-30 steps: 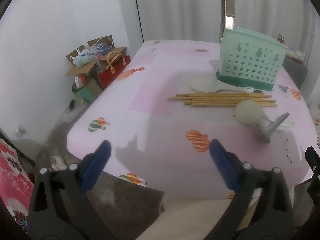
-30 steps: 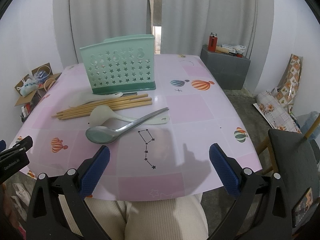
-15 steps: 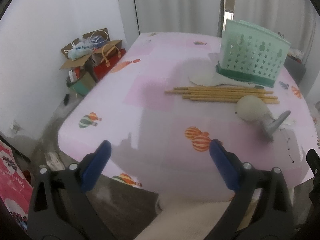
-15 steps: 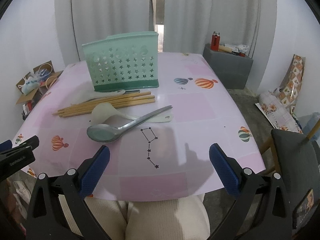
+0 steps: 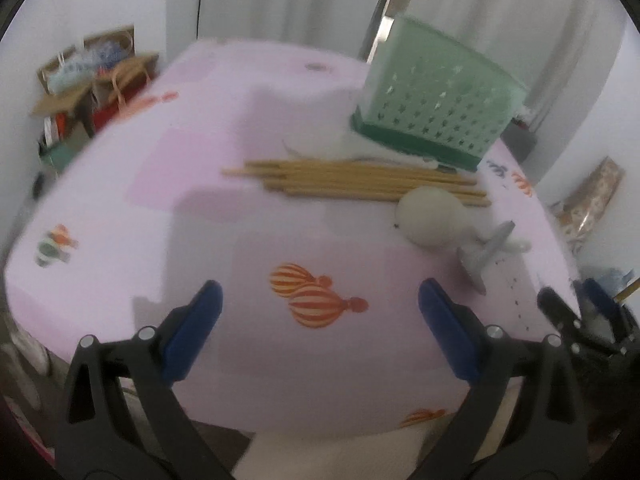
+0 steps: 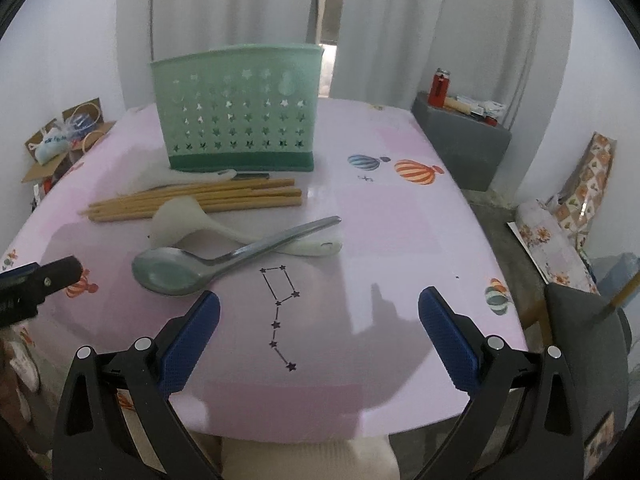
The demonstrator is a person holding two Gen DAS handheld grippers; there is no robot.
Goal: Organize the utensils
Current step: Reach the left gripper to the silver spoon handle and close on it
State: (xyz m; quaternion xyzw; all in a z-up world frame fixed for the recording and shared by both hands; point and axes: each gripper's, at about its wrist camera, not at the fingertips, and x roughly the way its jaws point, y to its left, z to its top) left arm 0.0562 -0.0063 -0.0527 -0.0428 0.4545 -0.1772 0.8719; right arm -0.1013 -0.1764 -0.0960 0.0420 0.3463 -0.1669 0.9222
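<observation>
A mint green utensil holder [image 6: 240,116] [image 5: 436,92] with star holes stands upright at the back of the pink table [image 6: 392,216]. In front of it lie several wooden chopsticks [image 6: 200,200] [image 5: 352,182], a white rice paddle [image 6: 188,218] [image 5: 430,216] and a flat white spoon [image 6: 188,176] by the holder's base. A metal spoon [image 6: 192,270] [image 5: 484,252] rests across the paddle's handle. My right gripper [image 6: 319,332] is open and empty over the table's near edge, right of the metal spoon's bowl. My left gripper [image 5: 319,332] is open and empty above the near left part.
A cardboard box with bags [image 5: 80,76] sits on the floor left of the table. A grey block with a red bottle [image 6: 460,136] stands at the right rear, patterned bags [image 6: 580,196] lean on the right wall, and a dark chair [image 6: 584,340] is close at the right.
Both grippers have moved forward over the table and nearer the utensils. The left view has swung right and is blurred by motion. Both stay open.
</observation>
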